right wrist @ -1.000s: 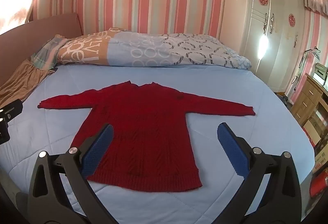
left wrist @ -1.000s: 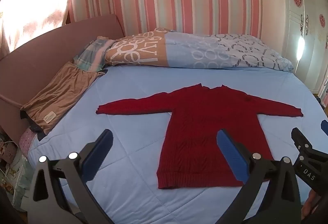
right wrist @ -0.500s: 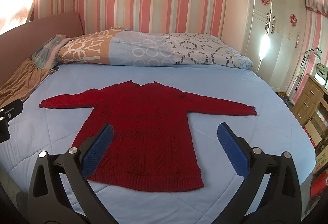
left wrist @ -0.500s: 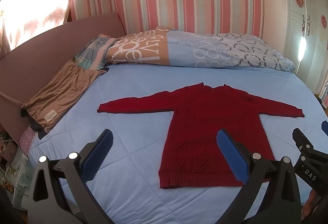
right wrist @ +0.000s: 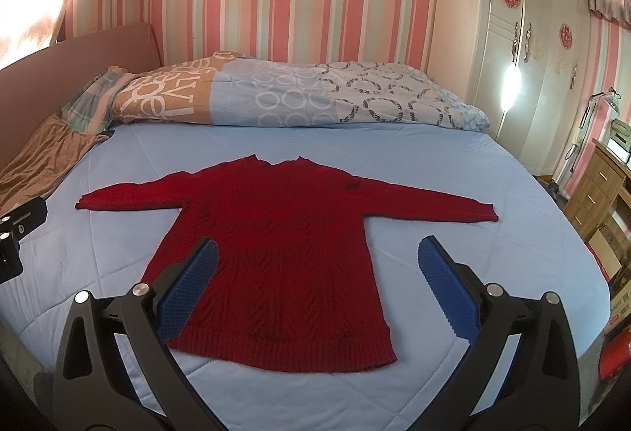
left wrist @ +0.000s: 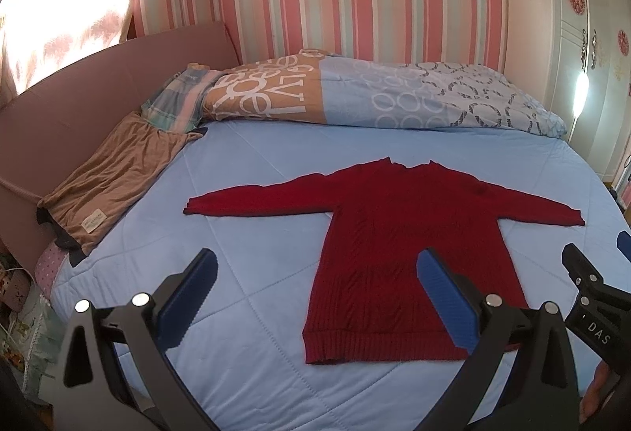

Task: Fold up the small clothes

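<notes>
A dark red knit sweater (left wrist: 410,234) lies flat on the light blue bed (left wrist: 252,202), both sleeves spread out to the sides; it also shows in the right wrist view (right wrist: 284,245). My left gripper (left wrist: 315,297) is open and empty, held above the bed in front of the sweater's left hem corner. My right gripper (right wrist: 315,293) is open and empty, above the sweater's lower right part. The right gripper also shows at the right edge of the left wrist view (left wrist: 591,297).
A rolled patterned duvet (left wrist: 355,96) lies along the far edge. A tan folded cloth (left wrist: 110,178) lies at the left by the brown headboard (left wrist: 79,96). A white wardrobe (right wrist: 524,48) and a wooden dresser (right wrist: 599,190) stand to the right.
Both views have drifted very slightly; the sweater appears a touch lower and nearer. Both grippers stay open and empty.
</notes>
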